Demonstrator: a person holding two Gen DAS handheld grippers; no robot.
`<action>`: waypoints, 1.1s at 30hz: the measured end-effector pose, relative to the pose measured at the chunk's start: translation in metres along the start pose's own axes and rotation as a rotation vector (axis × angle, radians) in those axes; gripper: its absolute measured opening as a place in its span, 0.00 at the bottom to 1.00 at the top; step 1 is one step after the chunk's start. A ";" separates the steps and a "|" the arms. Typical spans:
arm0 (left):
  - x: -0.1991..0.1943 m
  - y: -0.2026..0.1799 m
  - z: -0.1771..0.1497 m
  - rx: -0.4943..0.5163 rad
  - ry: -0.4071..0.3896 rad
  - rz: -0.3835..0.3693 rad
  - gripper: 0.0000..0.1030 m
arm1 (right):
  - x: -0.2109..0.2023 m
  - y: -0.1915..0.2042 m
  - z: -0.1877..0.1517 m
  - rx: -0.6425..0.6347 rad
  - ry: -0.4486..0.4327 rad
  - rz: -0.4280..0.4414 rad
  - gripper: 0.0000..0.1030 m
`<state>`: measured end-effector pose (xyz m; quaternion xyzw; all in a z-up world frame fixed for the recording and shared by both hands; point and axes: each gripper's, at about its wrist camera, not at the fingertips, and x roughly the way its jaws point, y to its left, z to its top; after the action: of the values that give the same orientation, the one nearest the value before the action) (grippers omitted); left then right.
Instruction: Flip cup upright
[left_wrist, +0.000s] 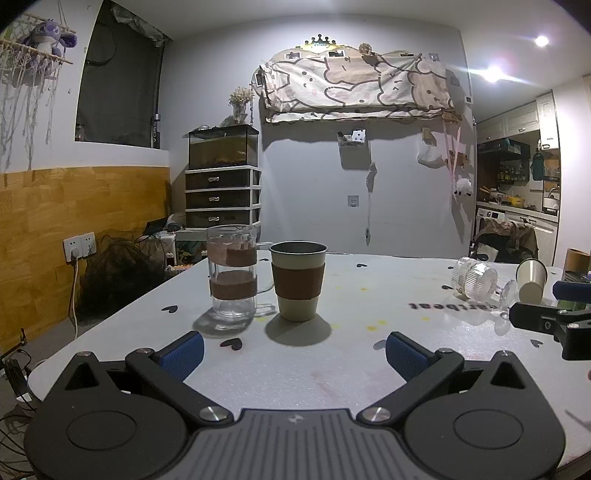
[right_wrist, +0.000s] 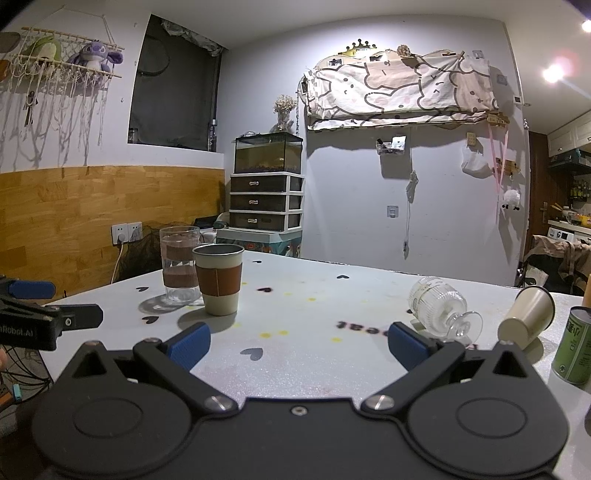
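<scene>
Currently | both jaws spread, empty | tipped cup (right_wrist: 526, 317) near table (right_wrist: 314, 354) edge

Right gripper (right_wrist: 298, 341) open w/ nothing btwn its blue pads, low over the table (right_wrist: 314, 362); sleeved cup (right_wrist: 218, 278) upright by glass mug (right_wrist: 180, 264) at left, ribbed glass (right_wrist: 441, 308) and cream cup (right_wrist: 526, 317) on their sides at right, green can (right_wrist: 574, 345) far right.

Each gripper, the left gripper (left_wrist: 293, 350) and the right gripper (right_wrist: 299, 341), is matte black plastic with two round housings behind its fingers. Silver screws pin the angled arms, and blue textured pads (left_wrist: 183, 352) line the fingertips. A ribbed grey panel (left_wrist: 295, 439) sits between the left one's housings.
</scene>
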<state>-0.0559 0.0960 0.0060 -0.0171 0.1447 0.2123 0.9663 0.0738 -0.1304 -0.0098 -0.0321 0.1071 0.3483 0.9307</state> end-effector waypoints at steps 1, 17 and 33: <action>0.000 0.000 0.000 0.000 0.000 0.000 1.00 | 0.000 0.000 -0.001 0.000 0.000 0.000 1.00; 0.001 -0.001 -0.001 -0.001 0.002 0.000 1.00 | 0.000 0.004 0.001 -0.004 -0.001 0.006 1.00; 0.001 -0.001 -0.001 -0.002 0.003 0.000 1.00 | 0.000 0.003 0.001 -0.005 -0.001 0.008 1.00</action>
<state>-0.0554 0.0955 0.0048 -0.0185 0.1459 0.2124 0.9661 0.0721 -0.1282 -0.0085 -0.0337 0.1059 0.3522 0.9293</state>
